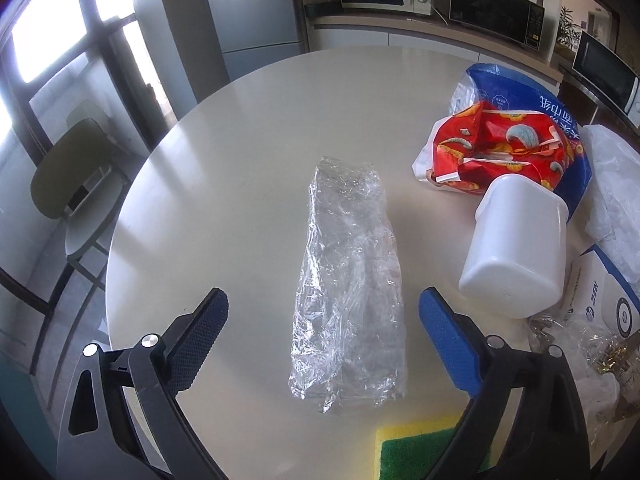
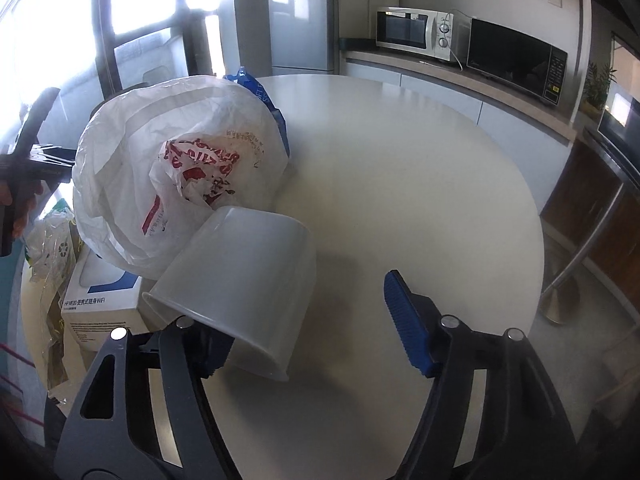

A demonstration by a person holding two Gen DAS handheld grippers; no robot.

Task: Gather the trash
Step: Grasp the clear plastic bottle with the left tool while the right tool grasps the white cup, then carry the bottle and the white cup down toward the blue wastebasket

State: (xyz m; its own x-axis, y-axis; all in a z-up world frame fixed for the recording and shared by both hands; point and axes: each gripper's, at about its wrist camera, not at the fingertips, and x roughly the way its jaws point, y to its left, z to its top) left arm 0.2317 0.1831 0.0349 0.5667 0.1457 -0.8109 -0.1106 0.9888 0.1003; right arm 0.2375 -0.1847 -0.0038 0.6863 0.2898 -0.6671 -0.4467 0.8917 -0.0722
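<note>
I see the clear crumpled wrapper [image 1: 347,280] flat on the round white table [image 1: 248,152], long axis running 12 to 6 in the left wrist view, lower end nearest me. My left gripper [image 1: 322,334] has its jaws wide apart, straddling that lower end, pads not touching it, pitched steeply down. At 3 o'clock the white tub [image 1: 516,244] lies tipped on its side; red-and-blue packaging [image 1: 508,140] at 1 o'clock behind it. Sponge [image 1: 420,456] at 6.

In the right wrist view my right gripper [image 2: 308,336] is partly open, left finger tucked inside the tub's [image 2: 240,280] mouth, right finger clear outside. Can't tell if that pad presses the wall. White plastic bag [image 2: 132,168] at 10, white box [image 2: 100,308] at 9.
</note>
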